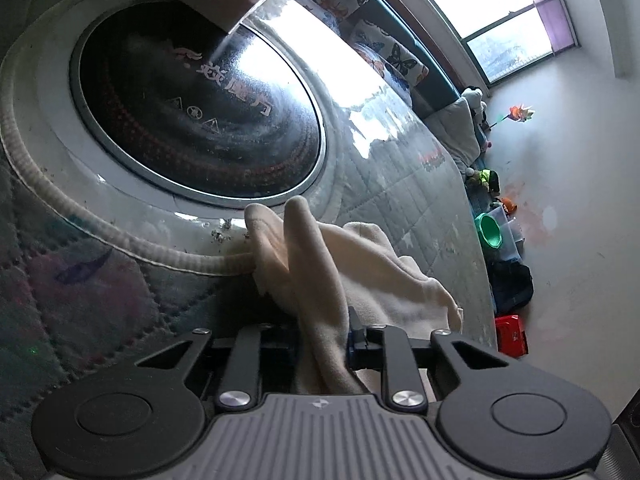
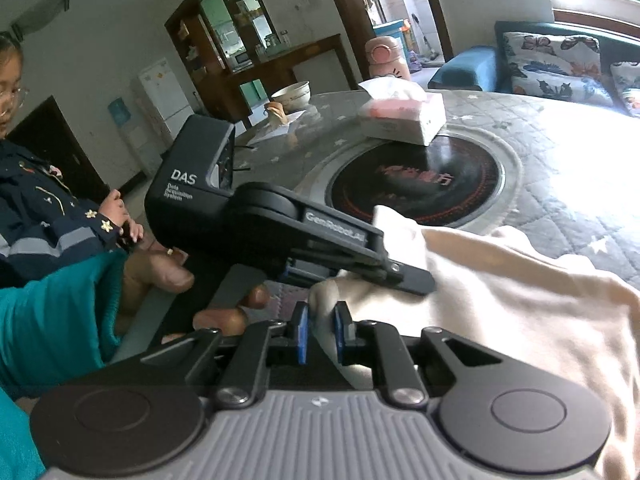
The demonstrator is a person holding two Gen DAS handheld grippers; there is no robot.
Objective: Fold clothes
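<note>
Jaws on both tools are pressed onto the same cream garment [image 2: 500,300]: the right gripper [image 2: 322,334], at 6 o'clock in its own view, pinches a gathered ridge of cloth between its blue pads with only the fabric's thickness between them, and the left gripper [image 1: 322,340] likewise clamps a bunched fold that rises out of its jaws toward 12 o'clock. Seen from the right wrist, the left gripper enters from 9 o'clock, its tip resting on the cloth just beside the right gripper's hold, so the two grips lie close together on one edge or corner. From there the garment spreads toward 3 o'clock, rumpled and loose over the quilted tabletop [image 2: 560,184], with no crisp crease or squared stack visible. Judgement: folding is in progress, not complete; whether any fold already lies beneath the bunched cloth cannot be told. Beyond the garment sits a round black hob [image 2: 416,184] set into the tabletop, and a tissue box [image 2: 404,116] stands on its far rim at 12 o'clock. A seated onlooker [image 2: 36,208] occupies 9 o'clock.
</note>
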